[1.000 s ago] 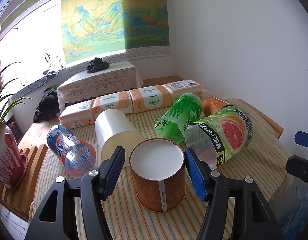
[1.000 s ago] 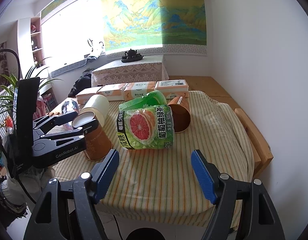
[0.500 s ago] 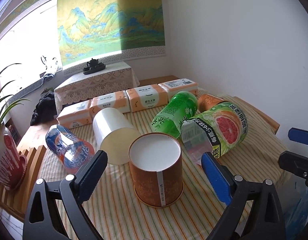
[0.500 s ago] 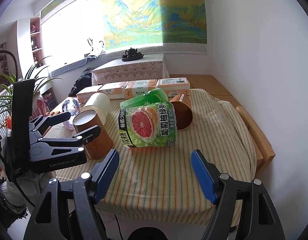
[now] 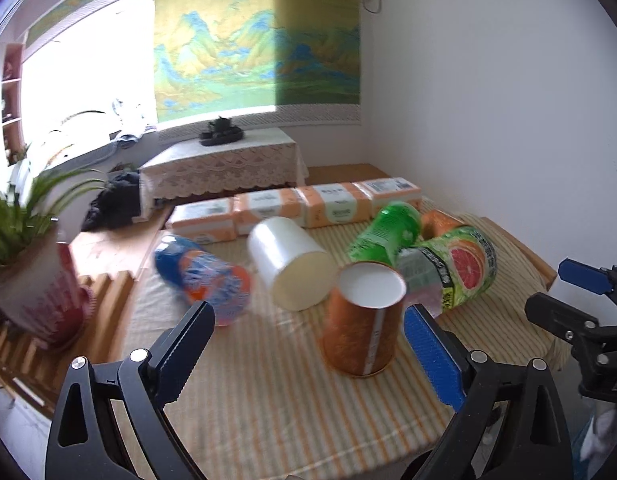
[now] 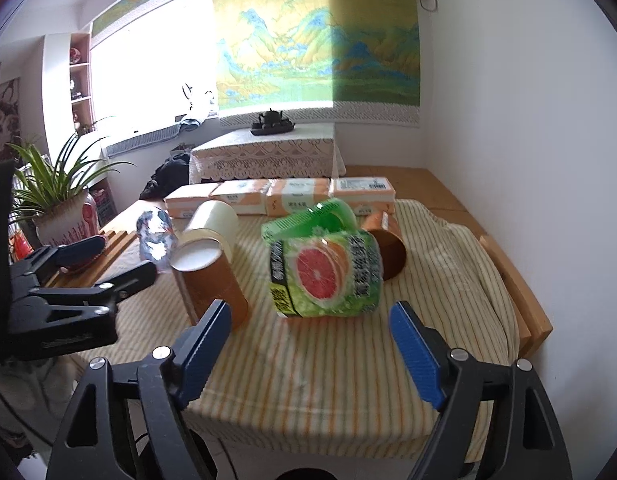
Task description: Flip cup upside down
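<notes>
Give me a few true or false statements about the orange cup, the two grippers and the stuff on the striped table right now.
1. The orange paper cup stands with its white base up. True.
2. The left gripper is shut on that cup. False: its fingers are spread, touching nothing.
3. The white paper cup lies on its side. True.
4. The right gripper holds the grapefruit-print green bottle. False: it is open and empty.
5. Four tissue packs line the table's far edge. True.

Upturned orange cup (image 6: pixel 210 276) beside grapefruit bottle (image 6: pixel 326 276)
</notes>
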Motion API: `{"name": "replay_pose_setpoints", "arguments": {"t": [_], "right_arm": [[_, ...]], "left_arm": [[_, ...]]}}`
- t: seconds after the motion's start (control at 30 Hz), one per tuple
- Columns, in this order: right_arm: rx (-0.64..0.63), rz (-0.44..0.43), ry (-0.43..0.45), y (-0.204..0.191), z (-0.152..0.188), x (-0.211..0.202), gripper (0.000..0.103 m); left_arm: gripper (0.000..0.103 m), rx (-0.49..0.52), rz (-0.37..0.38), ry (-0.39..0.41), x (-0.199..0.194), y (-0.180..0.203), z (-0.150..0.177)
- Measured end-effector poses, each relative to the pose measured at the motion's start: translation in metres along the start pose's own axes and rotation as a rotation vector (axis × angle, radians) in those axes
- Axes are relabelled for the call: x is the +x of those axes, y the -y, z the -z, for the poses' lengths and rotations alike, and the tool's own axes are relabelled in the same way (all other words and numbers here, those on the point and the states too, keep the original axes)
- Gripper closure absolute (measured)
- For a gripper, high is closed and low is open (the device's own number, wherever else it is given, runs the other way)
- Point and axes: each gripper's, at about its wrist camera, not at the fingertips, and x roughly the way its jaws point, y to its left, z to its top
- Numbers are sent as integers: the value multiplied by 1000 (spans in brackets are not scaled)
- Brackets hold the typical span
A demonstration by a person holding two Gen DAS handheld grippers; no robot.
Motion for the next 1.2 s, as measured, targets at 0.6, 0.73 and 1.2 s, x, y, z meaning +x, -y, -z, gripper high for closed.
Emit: {"name": "replay_pose_setpoints", "arguments": {"t": [0.6,0.73,1.2], "right_arm": [[-72,-13,20,-54,14,15,11],[-43,-6,35,-53,19,11,11],[-1,2,97,-44,19,-12,11]], "left_arm": [[1,-132,-155,-17,-47,-46,51],[1,-196,-179,-2,-55,-48,62],[1,-170,-187,9,-78,-29,46]]}}
